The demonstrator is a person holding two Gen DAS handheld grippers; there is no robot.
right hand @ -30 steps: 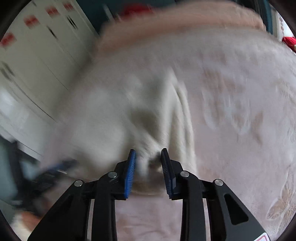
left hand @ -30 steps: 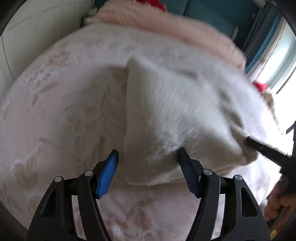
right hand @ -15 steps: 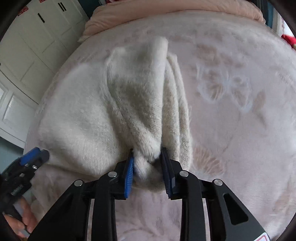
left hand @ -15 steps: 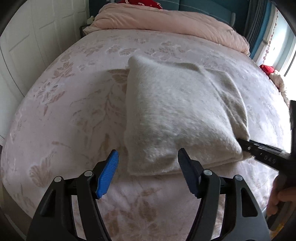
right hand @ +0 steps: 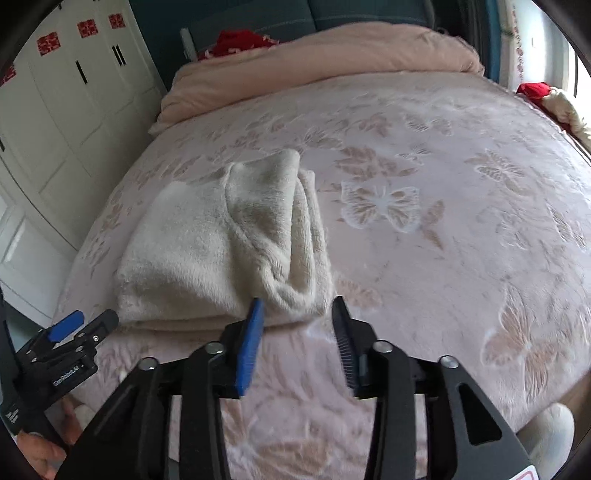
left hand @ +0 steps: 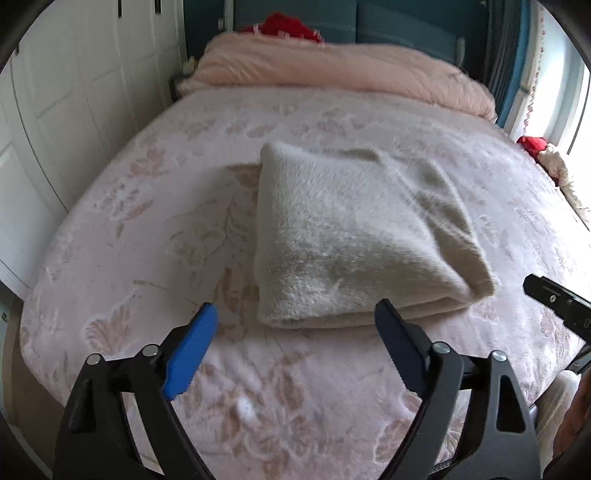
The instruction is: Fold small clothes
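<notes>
A cream fluffy garment (left hand: 354,236) lies folded into a thick square on the pink bed; it also shows in the right wrist view (right hand: 229,243). My left gripper (left hand: 295,325) is open and empty, just in front of the garment's near edge. My right gripper (right hand: 297,314) is open and empty, its fingertips just short of the garment's near right corner. The right gripper's tip (left hand: 554,299) shows at the right edge of the left wrist view. The left gripper (right hand: 66,336) shows at the lower left of the right wrist view.
The pink floral bedspread (left hand: 147,258) covers the bed. A rolled pink duvet (left hand: 332,70) lies along the headboard, with red cloth (left hand: 291,27) behind it. White wardrobe doors (right hand: 55,110) stand at the left. A red and cream bundle (right hand: 546,96) lies at the bed's right edge.
My right gripper has let go of the garment's corner, opened and drawn back. My left gripper has also drawn back from the garment. The garment now rests on the bed.
</notes>
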